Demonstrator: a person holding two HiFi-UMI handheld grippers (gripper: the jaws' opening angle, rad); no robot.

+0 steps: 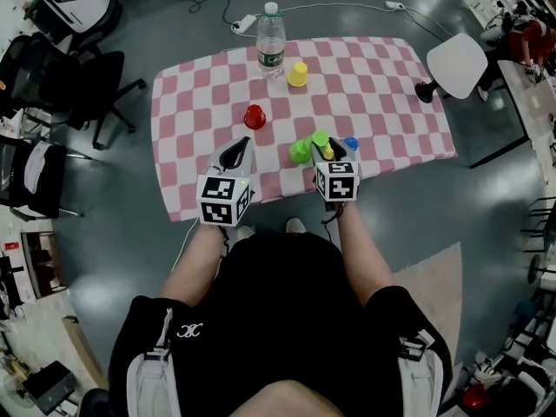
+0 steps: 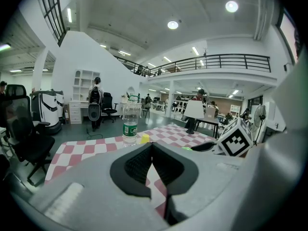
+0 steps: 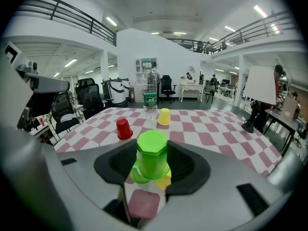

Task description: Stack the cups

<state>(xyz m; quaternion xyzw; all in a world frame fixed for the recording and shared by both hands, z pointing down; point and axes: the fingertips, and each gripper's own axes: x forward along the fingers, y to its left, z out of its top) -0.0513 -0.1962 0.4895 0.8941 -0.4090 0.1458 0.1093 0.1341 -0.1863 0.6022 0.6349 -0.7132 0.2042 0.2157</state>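
Entry: 6 small plastic cups on the checked tabletop [image 1: 382, 85]. Right claw [image 3: 153, 166]: its jaws stand fairly wide and, as we read it, press on the sides of an upturned green cup [image 3: 152, 150], carried low over the near part of the cloth. Just beneath it are a second green cup [image 1: 301, 151] and a near yellow cup [image 3: 165, 179]. A blue cup [image 1: 350, 143] stands just beside the claw on its right. The red cup [image 1: 254, 116] stands alone mid-cloth, and the far yellow cup [image 1: 298, 74] stands beside the water bottle [image 1: 271, 37] toward the far edge. Left claw [image 2: 152, 145]: tips together, nothing in them, near the front edge and apart from every cup. Handling, in our judgement: thin-walled, very light, smooth and tapered. A hard squeeze would buckle the wall, and a slack one would let the cup slip toward its narrow end. We would grip across the middle of the wall, with the mouth kept level so the cup drops over the next one. Not made out: whether the second green cup stands or lies tilted, and whether the held cup touches those beneath it. The near yellow cup shows only as a sliver. The blue cup is partly behind the right claw in the head view and absent from both gripper views.
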